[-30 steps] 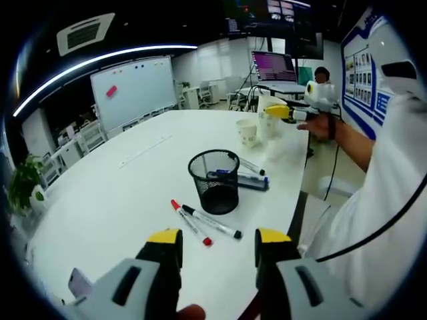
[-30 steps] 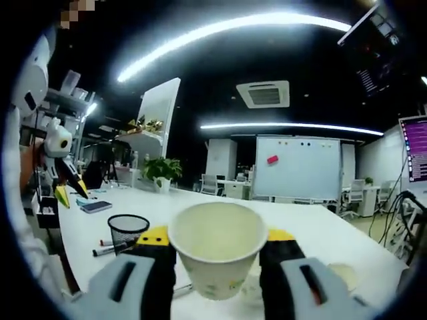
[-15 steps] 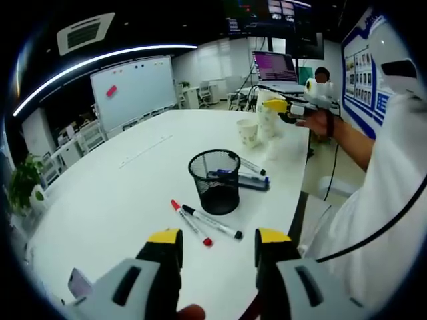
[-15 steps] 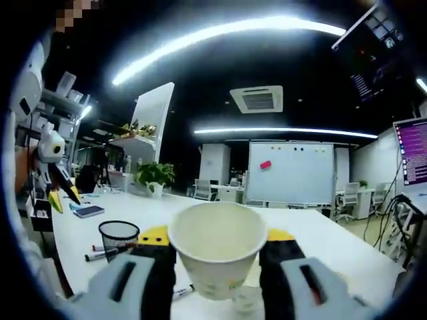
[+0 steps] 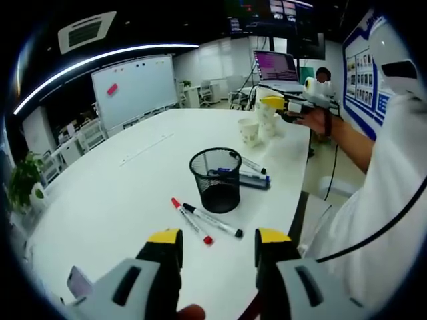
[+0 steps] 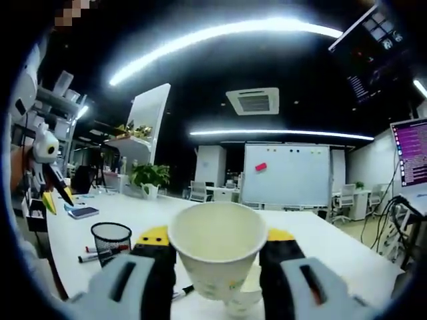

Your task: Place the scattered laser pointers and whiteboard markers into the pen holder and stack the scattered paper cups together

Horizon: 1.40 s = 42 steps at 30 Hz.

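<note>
Lifted slightly since a second ago, the paper cup [image 6: 217, 248] sits clamped in the right gripper [image 6: 217, 257] at lower centre, above a second cup [image 6: 241, 303]; misalignment could topple it. Left gripper [image 5: 218, 248] gapes empty over markers [image 5: 200, 220].

We see a whiteboard [image 5: 132, 89] beyond the white table [image 5: 100, 193], a potted plant [image 5: 23, 181] at its far end, and a phone [image 6: 83, 212] lying flat.
</note>
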Motion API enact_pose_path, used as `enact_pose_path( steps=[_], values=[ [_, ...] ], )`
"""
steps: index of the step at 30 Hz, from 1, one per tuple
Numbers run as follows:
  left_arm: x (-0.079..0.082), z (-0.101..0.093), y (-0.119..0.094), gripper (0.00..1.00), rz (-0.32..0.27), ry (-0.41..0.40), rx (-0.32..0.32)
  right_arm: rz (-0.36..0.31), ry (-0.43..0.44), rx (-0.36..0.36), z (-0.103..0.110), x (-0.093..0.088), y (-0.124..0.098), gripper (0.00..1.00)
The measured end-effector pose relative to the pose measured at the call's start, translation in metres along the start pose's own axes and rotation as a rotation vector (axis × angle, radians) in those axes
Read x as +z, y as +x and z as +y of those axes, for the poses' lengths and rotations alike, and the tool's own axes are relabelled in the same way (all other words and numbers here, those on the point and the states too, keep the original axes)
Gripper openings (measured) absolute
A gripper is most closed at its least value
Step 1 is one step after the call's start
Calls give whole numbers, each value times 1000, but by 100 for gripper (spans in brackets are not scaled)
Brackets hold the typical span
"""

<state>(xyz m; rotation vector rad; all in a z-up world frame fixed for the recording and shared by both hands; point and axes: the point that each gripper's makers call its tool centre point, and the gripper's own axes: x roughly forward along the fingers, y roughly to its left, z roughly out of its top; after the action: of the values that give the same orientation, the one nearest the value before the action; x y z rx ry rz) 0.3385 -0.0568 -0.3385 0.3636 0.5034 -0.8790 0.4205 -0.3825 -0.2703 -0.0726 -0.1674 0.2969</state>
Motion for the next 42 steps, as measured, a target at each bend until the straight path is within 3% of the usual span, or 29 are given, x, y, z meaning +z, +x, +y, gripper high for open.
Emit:
enact_pose_path(
  steps=[22, 32, 42],
  values=[
    [1, 0, 4, 44, -3, -3, -7, -15, 4, -38, -18, 3, 9, 49],
    [8, -5, 6, 44, -22, 13, -14, -13, 15, -49, -23, 1, 10, 49],
    [4, -5, 10, 44, -16, 1, -18, -10, 27, -59, -27, -2, 17, 49]
  ],
)
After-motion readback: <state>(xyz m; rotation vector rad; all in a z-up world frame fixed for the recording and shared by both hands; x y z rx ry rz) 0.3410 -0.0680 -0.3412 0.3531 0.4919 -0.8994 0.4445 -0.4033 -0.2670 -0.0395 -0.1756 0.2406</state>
